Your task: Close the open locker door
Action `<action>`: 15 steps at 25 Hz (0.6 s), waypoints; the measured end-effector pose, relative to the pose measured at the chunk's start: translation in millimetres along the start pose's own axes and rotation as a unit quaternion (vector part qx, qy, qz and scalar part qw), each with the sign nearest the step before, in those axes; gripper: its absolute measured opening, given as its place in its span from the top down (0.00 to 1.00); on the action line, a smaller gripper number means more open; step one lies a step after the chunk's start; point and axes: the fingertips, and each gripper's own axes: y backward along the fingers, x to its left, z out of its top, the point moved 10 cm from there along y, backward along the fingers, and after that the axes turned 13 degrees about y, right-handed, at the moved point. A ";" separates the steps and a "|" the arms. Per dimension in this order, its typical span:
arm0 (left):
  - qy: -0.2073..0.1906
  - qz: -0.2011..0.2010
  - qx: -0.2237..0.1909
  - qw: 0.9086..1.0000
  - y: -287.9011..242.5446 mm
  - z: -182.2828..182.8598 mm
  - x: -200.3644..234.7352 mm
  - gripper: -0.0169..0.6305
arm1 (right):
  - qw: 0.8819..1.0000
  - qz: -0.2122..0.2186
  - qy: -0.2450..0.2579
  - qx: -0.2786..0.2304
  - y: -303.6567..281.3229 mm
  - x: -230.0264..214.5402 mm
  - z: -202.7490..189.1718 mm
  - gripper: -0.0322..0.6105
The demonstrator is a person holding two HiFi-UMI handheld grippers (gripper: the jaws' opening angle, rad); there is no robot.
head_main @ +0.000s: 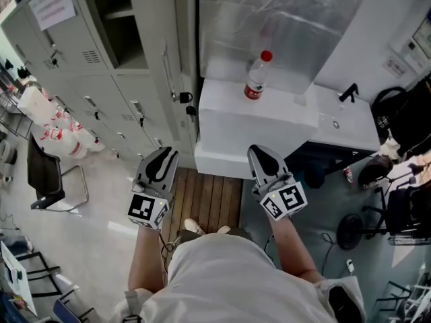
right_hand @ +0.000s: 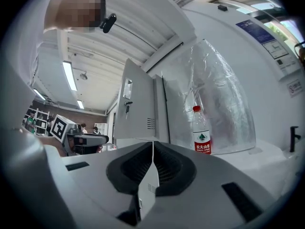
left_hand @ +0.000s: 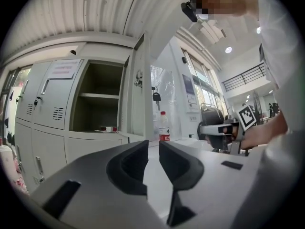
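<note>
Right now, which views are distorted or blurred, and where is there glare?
Head view: even light and sharp; the plastic sheet shines. Left gripper view: the fisheye bows the locker door, and the corners are black. Right gripper view: the same bowing; the ceiling lamp is overbright, while the bottle stays sharp.

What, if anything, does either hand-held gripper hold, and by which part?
Nothing: the left hand-held gripper is open and empty, the right hand-held gripper shut with nothing between its jaws.
</note>
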 end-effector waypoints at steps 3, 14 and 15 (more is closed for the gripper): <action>0.001 -0.003 -0.008 1.000 -3.4 5.7 4.2 0.85 | 1.000 -0.011 0.001 0.006 2.1 -1.5 0.5 0.92; 0.000 -0.025 -0.018 1.000 -20.7 17.1 9.8 0.77 | 0.998 -0.048 0.012 0.027 15.7 -2.5 -1.1 0.92; 0.001 -0.026 -0.020 0.999 -22.1 18.7 10.2 0.77 | 0.998 -0.049 0.011 0.028 15.8 -2.3 -1.2 0.92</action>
